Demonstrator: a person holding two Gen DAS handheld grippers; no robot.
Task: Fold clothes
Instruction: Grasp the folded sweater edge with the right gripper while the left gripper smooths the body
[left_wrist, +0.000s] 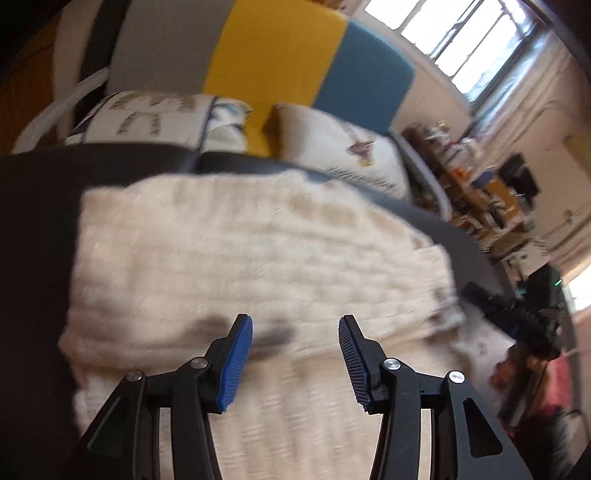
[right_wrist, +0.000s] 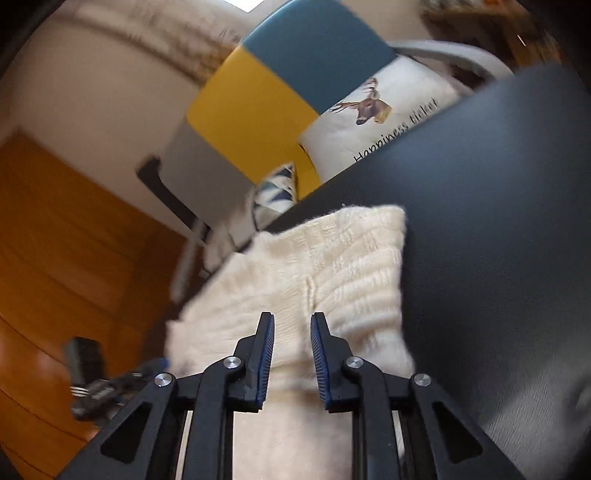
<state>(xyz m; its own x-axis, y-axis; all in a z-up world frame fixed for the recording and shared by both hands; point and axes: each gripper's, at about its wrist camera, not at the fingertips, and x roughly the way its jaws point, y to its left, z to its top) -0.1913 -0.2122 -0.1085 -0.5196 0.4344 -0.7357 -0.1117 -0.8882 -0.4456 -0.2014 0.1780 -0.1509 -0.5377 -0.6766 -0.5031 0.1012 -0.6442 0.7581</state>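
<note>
A cream knitted sweater (left_wrist: 251, 258) lies folded on a dark table (left_wrist: 33, 229). My left gripper (left_wrist: 295, 354) is open just above the sweater's near part, jaws wide apart and empty. In the right wrist view the same sweater (right_wrist: 325, 266) lies on the dark table (right_wrist: 498, 240), its left edge hanging past the table's edge. My right gripper (right_wrist: 292, 354) hovers over the sweater's near end with a narrow gap between the jaws; cloth shows in the gap, but the pads do not press it. The right gripper also shows at the right of the left wrist view (left_wrist: 517, 314).
A chair with grey, yellow and blue panels (left_wrist: 273, 51) stands behind the table with printed cushions (left_wrist: 332, 144). A cluttered shelf (left_wrist: 480, 184) and a window (left_wrist: 461, 33) are at the right. An orange wooden door (right_wrist: 66, 258) is at the left in the right wrist view.
</note>
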